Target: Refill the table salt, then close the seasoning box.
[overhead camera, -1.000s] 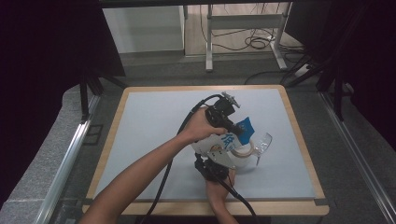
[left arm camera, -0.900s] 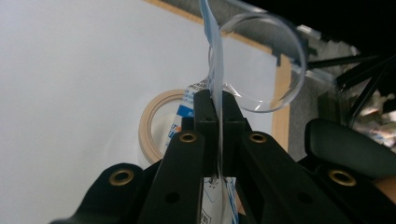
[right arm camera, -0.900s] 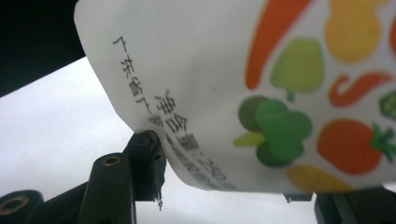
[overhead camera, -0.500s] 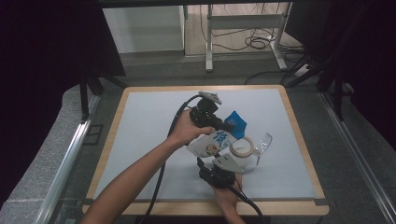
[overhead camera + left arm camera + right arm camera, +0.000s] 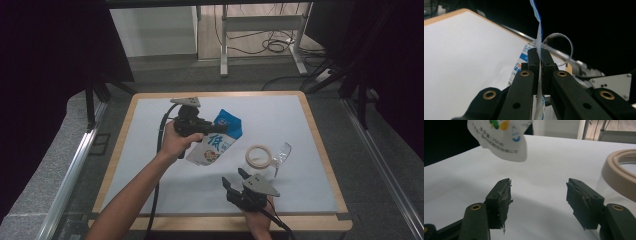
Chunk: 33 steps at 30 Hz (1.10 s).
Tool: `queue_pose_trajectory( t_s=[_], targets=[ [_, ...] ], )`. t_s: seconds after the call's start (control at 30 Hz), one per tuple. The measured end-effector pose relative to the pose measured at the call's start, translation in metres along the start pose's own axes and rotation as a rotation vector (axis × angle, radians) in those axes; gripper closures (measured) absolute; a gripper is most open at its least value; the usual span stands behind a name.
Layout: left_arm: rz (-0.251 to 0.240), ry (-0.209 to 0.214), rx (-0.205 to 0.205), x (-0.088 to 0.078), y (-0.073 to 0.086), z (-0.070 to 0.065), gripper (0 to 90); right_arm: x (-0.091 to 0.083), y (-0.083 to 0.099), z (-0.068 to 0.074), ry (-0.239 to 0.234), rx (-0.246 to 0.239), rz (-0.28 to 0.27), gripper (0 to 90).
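Observation:
A blue and white pouch (image 5: 216,142) with printed characters hangs above the white table mat (image 5: 145,150), left of centre. My left gripper (image 5: 215,129) is shut on the pouch's upper part; in the left gripper view the jaws (image 5: 539,53) pinch its thin edge (image 5: 538,30). To the right of the pouch stands a clear cup (image 5: 261,157) with a beige rim (image 5: 621,170). My right gripper (image 5: 235,178) is just in front of the cup, open, its jaws lately widened, with nothing between the fingers (image 5: 539,195). The pouch's lower end (image 5: 501,140) hangs over the mat ahead of it.
The mat lies in a wooden-edged board (image 5: 316,135). Dark drapes close off both sides. A metal rail (image 5: 75,160) runs along the left, and table legs and cables (image 5: 270,45) stand on the floor beyond the far edge.
My left gripper carried the pouch to the left, away from above the cup. The right gripper drew back from the cup toward the front edge.

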<state>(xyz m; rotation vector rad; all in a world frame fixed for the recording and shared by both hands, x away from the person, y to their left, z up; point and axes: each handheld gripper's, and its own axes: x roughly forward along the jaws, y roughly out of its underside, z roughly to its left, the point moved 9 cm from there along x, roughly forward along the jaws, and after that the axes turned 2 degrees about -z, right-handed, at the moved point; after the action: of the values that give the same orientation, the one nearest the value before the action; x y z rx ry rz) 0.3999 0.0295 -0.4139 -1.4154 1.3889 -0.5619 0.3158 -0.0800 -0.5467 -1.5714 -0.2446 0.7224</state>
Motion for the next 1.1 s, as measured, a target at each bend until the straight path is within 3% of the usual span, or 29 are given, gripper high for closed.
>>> queue_pose_trajectory(
  t_s=[0.13, 0.2, 0.33, 0.6, 0.77, 1.1],
  targets=[
    [-0.057, -0.026, -0.017, -0.018, 0.008, 0.006, 89.8, -0.010, -0.002, -0.004, -0.009, -0.010, -0.011, 37.5],
    [-0.089, -0.061, -0.020, -0.030, 0.013, 0.012, 89.8, -0.018, -0.002, -0.008, -0.007, -0.029, -0.016, 37.8],
    [-0.148, -0.090, -0.053, -0.049, 0.021, 0.023, 89.8, -0.029, -0.002, -0.016, -0.006, -0.035, -0.025, 40.5],
    [-0.233, -0.162, -0.104, -0.077, 0.034, 0.044, 89.8, -0.044, 0.001, -0.036, -0.008, -0.011, -0.024, 57.4],
    [-0.239, -0.216, -0.114, -0.086, 0.040, 0.059, 89.8, -0.049, 0.000, -0.040, -0.018, -0.006, -0.025, 64.3],
    [-0.303, -0.264, -0.123, -0.089, 0.033, 0.092, 89.7, -0.052, 0.002, -0.043, -0.018, -0.009, -0.020, 64.8]
  ],
)
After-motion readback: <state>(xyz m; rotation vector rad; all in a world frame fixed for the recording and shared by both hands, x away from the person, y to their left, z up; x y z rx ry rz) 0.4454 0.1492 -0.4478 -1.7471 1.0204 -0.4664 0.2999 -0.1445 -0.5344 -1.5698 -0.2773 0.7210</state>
